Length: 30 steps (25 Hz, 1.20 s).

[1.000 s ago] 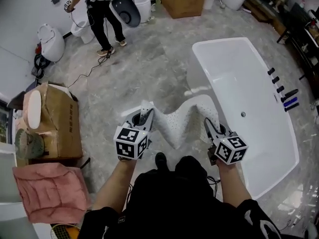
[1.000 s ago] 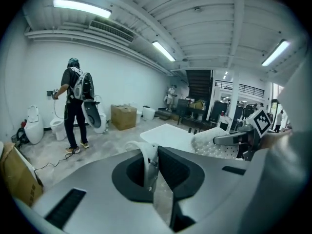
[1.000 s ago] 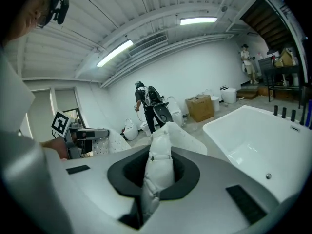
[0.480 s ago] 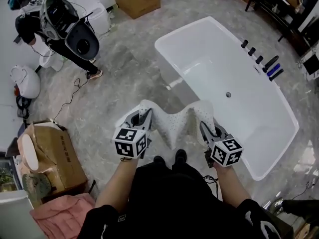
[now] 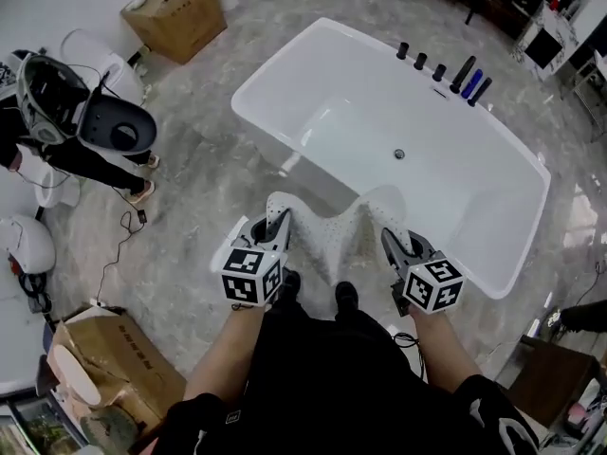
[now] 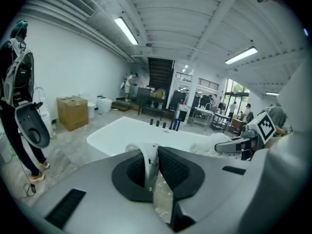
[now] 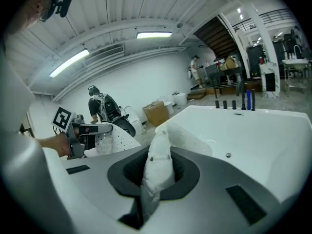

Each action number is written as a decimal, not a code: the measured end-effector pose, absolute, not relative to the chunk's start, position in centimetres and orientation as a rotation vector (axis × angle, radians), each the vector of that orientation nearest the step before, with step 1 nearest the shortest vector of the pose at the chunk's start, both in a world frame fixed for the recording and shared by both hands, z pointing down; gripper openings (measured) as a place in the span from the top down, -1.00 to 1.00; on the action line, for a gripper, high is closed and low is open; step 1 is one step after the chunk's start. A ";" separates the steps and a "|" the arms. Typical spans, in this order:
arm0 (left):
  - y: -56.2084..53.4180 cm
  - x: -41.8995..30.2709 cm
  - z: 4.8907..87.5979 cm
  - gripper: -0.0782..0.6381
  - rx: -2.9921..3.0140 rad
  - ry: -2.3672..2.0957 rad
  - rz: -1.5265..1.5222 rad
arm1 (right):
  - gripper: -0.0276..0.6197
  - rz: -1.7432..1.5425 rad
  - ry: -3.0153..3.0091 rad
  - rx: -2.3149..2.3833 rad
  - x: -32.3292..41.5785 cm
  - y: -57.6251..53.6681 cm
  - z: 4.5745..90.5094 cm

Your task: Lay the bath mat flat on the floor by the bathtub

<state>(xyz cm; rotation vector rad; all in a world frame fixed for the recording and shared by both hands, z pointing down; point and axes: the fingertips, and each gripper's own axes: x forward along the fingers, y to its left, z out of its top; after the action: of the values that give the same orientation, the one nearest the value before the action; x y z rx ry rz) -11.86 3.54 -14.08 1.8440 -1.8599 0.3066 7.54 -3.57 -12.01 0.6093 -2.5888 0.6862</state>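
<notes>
1. The left gripper [image 5: 282, 220] has its fingers [image 6: 180, 167] shut tight on one edge of the bath mat [image 5: 334, 233].
2. The right gripper [image 5: 391, 241] has its fingers [image 7: 187, 172] shut tight on the other edge. The mat bunches up between them.
3. The mat is white with lots of little holes. It hangs in the air between the two grippers and dips in the middle.
4. The mat is over the gray floor [image 5: 199, 207], just beside the long side of the white bathtub [image 5: 270, 60]. It is not lying flat on the floor yet.
5. The person's black shoes [image 5: 346, 295] show just below the mat.
6. Dark taps [image 5: 446, 69] stand along the far rim of the tub.
7. Another person [image 5: 66, 145] stands off to the left, and a cardboard box [image 5: 180, 12] sits far back.
</notes>
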 end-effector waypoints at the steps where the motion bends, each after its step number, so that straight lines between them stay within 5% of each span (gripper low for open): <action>1: 2.9 -12.4 -14.0 0.70 1.873 -1.835 0.314 | 0.82 0.690 -2.580 0.654 7.4 -3.7 -12.0; 14: -0.4 -15.7 -9.6 0.70 2.166 -1.405 0.453 | 0.82 0.907 -2.380 1.221 6.4 0.8 -8.7; 30: 3.2 -12.8 -6.9 0.70 2.164 -1.282 0.524 | 0.82 1.002 -2.324 1.368 10.4 6.9 -7.0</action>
<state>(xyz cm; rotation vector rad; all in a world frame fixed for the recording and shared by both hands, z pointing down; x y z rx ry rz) -12.81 3.17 -6.90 2.1642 -1.2818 0.5242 10.40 6.88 -6.99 1.3679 -2.3243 1.0024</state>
